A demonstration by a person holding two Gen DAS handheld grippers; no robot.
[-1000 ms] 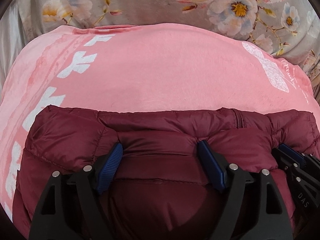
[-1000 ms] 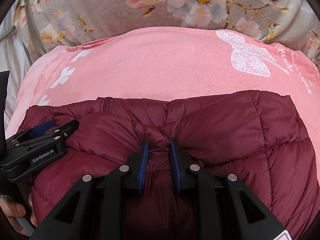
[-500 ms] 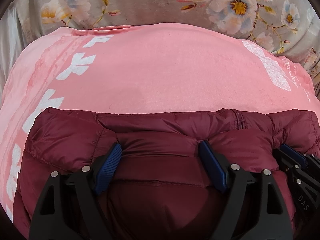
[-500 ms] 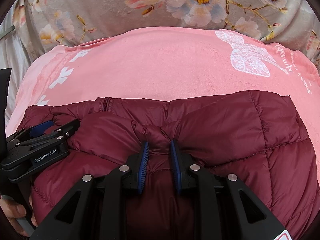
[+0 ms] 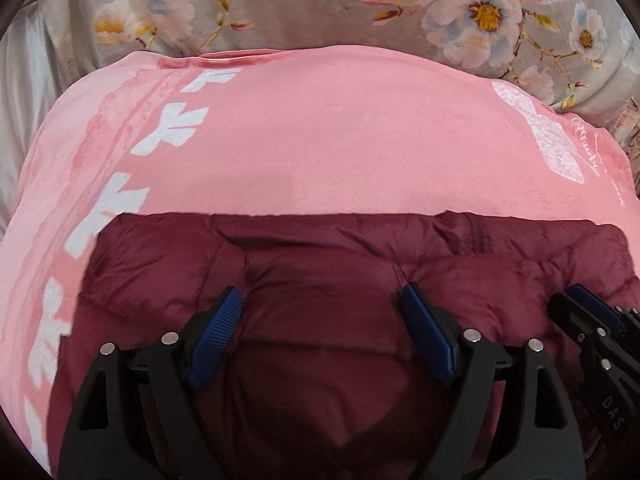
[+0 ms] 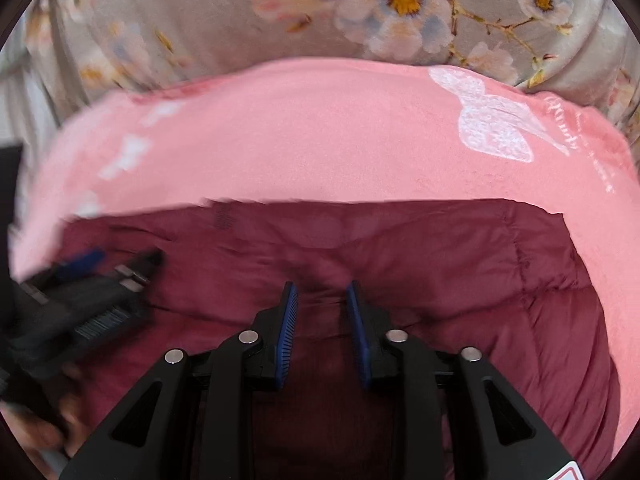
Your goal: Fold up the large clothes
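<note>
A maroon quilted puffer jacket lies folded on a pink blanket; it also shows in the right wrist view. My left gripper is open wide, its blue pads resting on the jacket's top layer with nothing pinched. My right gripper has its jaws partly apart over a small ridge of jacket fabric, which no longer looks pinched. The right gripper also shows at the right edge of the left wrist view. The left gripper appears blurred at the left of the right wrist view.
The pink blanket has white leaf prints and a white butterfly print. Behind it lies grey floral bedding. A pale sheet shows at the far left.
The right gripper's jaws have widened, loosening the pinched fold, and it has shifted forward. The left gripper has moved, blurred in the right wrist view. The jacket edge has flattened.
</note>
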